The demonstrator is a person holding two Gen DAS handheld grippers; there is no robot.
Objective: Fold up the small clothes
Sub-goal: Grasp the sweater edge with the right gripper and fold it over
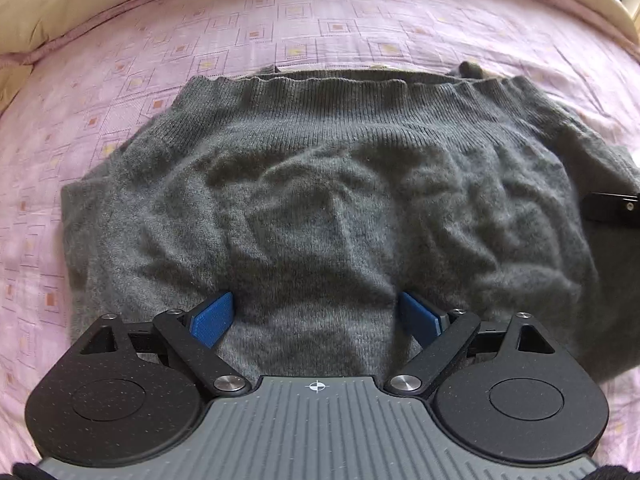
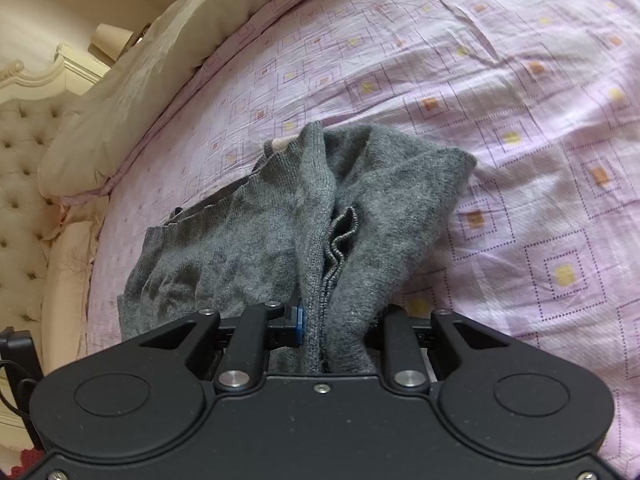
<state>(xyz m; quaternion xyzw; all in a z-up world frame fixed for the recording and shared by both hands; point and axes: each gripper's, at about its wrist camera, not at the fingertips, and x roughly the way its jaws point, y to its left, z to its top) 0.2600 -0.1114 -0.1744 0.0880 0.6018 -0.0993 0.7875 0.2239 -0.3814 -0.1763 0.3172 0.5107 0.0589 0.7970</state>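
Note:
A grey knitted sweater [image 1: 320,184] lies spread and wrinkled on the pink patterned bedsheet [image 1: 280,20], its ribbed hem toward the far side. My left gripper [image 1: 316,316] hovers low over the sweater's near edge. It is open, its blue pads [image 1: 212,318] wide apart with knit lying between them. In the right wrist view the sweater [image 2: 240,240] is lifted and bunched at one side. My right gripper [image 2: 324,320] is shut on that gathered fold, and the fabric hides its right finger. A black part of the right gripper [image 1: 608,208] shows at the sweater's right side.
A beige duvet [image 2: 140,80] runs along the bed's far edge. A cream tufted headboard [image 2: 20,160] stands at the left. Pink sheet [image 2: 520,160] stretches bare to the right of the sweater. A black object [image 2: 16,356] sits at the left edge.

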